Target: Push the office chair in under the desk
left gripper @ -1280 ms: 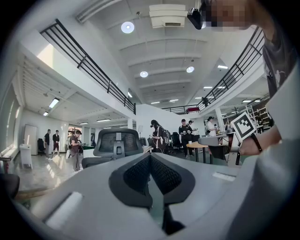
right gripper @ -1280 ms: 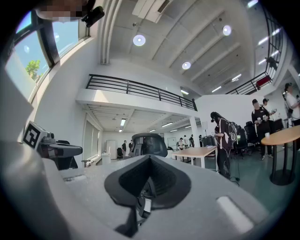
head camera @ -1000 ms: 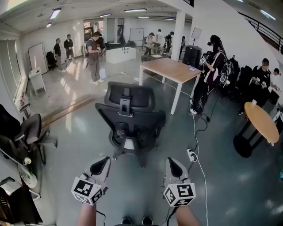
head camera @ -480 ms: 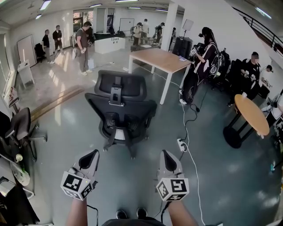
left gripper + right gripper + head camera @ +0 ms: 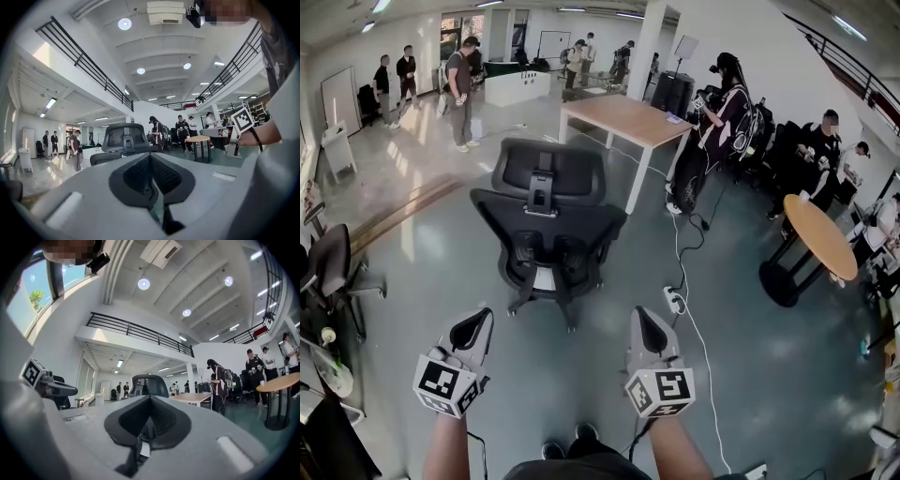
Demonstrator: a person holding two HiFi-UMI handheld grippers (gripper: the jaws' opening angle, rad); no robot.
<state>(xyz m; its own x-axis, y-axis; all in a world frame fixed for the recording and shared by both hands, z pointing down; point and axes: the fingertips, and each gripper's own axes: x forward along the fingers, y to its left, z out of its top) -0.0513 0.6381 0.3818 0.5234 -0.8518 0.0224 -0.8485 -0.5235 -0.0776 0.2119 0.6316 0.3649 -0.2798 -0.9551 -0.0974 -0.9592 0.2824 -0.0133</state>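
The office chair point(image 5: 546, 230) stands on the open floor with its back to the person, well apart from the wooden table point(image 5: 623, 119), which is beyond it and a little to the right. The left gripper point(image 5: 476, 321) and the right gripper point(image 5: 643, 319) are both short of the chair, their fingers closed and holding nothing. I think it is best to set one on each side of the backrest point(image 5: 502, 214) and push evenly, steering clear of the power strip point(image 5: 672, 300) on the floor.
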